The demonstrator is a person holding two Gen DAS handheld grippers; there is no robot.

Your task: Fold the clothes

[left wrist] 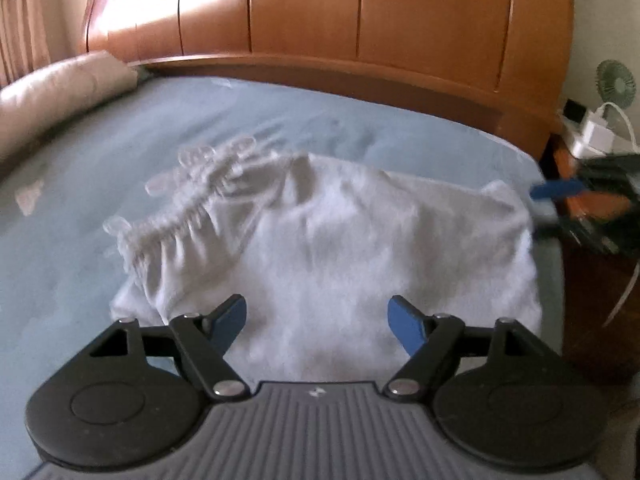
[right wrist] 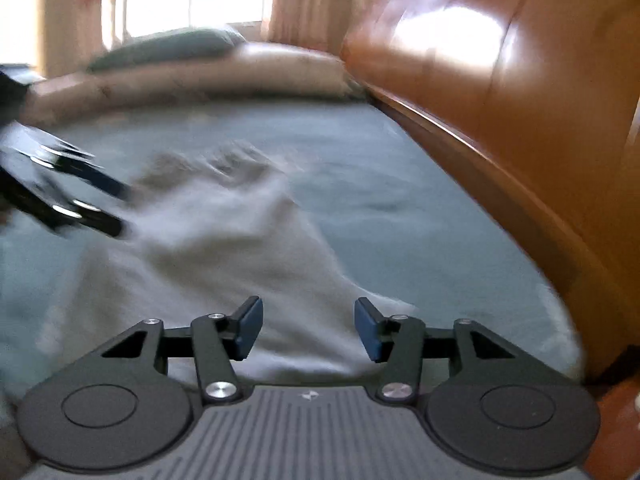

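A white garment (left wrist: pixel 320 248) with a gathered elastic band (left wrist: pixel 176 220) lies spread and rumpled on the blue bedsheet (left wrist: pixel 100 140). My left gripper (left wrist: pixel 316 316) hovers over the garment's near edge, open, with only cloth showing below the gap. In the right wrist view the same garment (right wrist: pixel 224 256) stretches away, and my right gripper (right wrist: pixel 308 320) stands open above its near corner with nothing pinched. The left gripper (right wrist: pixel 96 204) appears blurred at the garment's far left side. The right gripper (left wrist: pixel 560 200) shows blurred at the garment's right edge.
A wooden headboard (left wrist: pixel 360 28) runs along the far side of the bed. A beige pillow (left wrist: pixel 60 88) lies at the left end, near curtains (right wrist: pixel 296 4). A nightstand with a white charger (left wrist: pixel 592 132) and a small green fan (left wrist: pixel 616 82) stands beyond the bed's right edge.
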